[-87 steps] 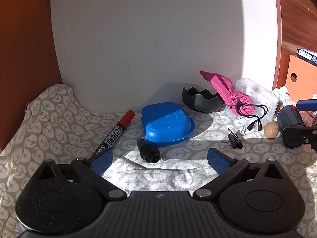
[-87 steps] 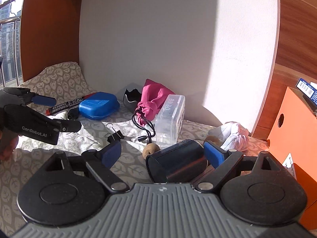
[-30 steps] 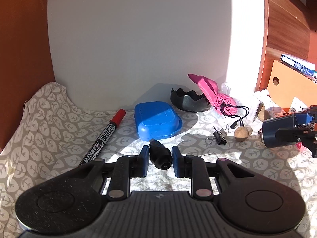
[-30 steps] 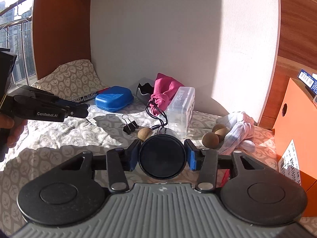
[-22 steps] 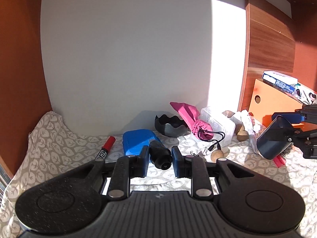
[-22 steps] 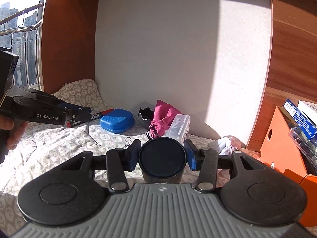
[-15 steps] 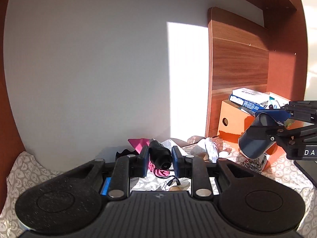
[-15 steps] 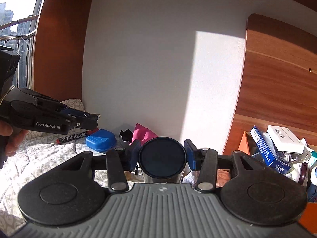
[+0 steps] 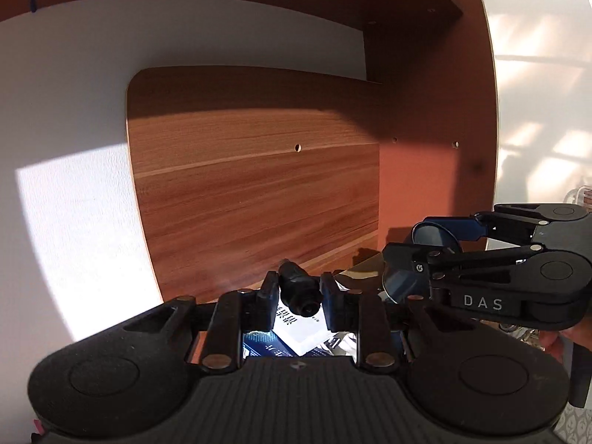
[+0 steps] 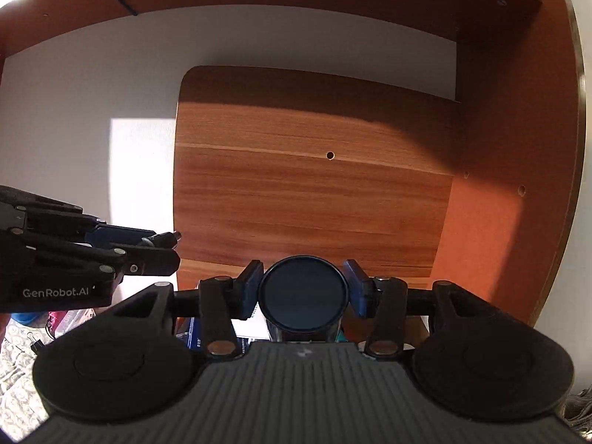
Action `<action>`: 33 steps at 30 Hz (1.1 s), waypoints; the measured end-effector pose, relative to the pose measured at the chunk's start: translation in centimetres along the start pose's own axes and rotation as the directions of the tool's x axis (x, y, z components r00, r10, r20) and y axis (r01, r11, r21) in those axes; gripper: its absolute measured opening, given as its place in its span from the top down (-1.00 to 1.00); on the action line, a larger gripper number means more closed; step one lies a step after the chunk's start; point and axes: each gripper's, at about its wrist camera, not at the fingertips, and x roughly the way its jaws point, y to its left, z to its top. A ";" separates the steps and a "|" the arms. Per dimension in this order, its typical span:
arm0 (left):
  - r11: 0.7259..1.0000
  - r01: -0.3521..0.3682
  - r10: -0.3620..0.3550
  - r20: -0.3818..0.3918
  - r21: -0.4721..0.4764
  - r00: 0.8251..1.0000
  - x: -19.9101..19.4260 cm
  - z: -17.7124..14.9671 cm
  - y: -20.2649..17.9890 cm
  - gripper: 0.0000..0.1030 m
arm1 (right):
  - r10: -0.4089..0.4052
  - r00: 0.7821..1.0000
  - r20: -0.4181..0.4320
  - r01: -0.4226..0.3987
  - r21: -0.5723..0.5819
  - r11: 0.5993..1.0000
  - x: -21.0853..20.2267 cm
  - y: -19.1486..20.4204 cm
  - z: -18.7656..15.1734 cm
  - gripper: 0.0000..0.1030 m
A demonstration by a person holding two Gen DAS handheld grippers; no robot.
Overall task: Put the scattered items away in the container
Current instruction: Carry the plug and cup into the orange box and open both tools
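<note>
Both grippers are raised and level, side by side, facing a wood-grain back panel (image 9: 255, 192). The left gripper (image 9: 299, 298) has its fingers clamped on a small black cylindrical piece (image 9: 298, 292), held in the air. Just to its right, the right gripper (image 10: 302, 290) squeezes a dark round cup (image 10: 302, 294), its flat end toward the camera. Below and between the left fingers show a white printed card (image 9: 296, 327) and a dark blue packet (image 9: 259, 349). At far left, on leaf-print cloth (image 10: 14, 355), lies a binder clip (image 10: 34, 343).

Wood panel (image 9: 255, 192) stands behind boxes (image 9: 296, 333) below.
</note>
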 end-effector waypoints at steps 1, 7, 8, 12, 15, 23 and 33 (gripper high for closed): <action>1.000 -0.004 0.004 -0.006 0.003 1.000 1.0 0.3 -0.8 0.56 | -0.018 1.000 -0.012 0.018 0.010 1.000 0.7 -0.7 -0.1 0.09; 0.997 -0.066 0.067 -0.063 0.030 0.996 7.4 0.2 -4.4 0.56 | -0.080 0.994 -0.073 0.085 0.060 0.995 4.3 -3.5 -1.8 0.09; 0.997 -0.077 0.078 -0.076 0.028 0.994 8.2 0.2 -4.6 0.56 | -0.076 0.994 -0.081 0.082 0.074 0.994 4.8 -3.7 -2.0 0.09; 0.990 -0.134 0.138 -0.104 0.043 0.985 10.4 -0.7 -4.7 0.56 | -0.081 0.991 -0.102 0.090 0.086 0.992 7.0 -3.9 -2.9 0.09; 0.987 -0.160 0.162 -0.130 0.027 0.978 11.6 -1.3 -4.2 0.56 | -0.084 0.992 -0.093 0.092 0.090 0.992 7.2 -3.8 -2.9 0.09; 0.979 -0.198 0.201 -0.138 0.036 0.970 13.0 -2.4 -3.7 0.48 | -0.096 0.991 -0.091 0.105 0.105 0.989 7.3 -4.2 -2.7 0.09; 0.978 -0.209 0.211 -0.123 0.027 0.970 12.9 -2.4 -3.7 -0.26 | -0.061 0.994 -0.095 0.072 0.112 0.991 7.4 -3.8 -2.9 -0.05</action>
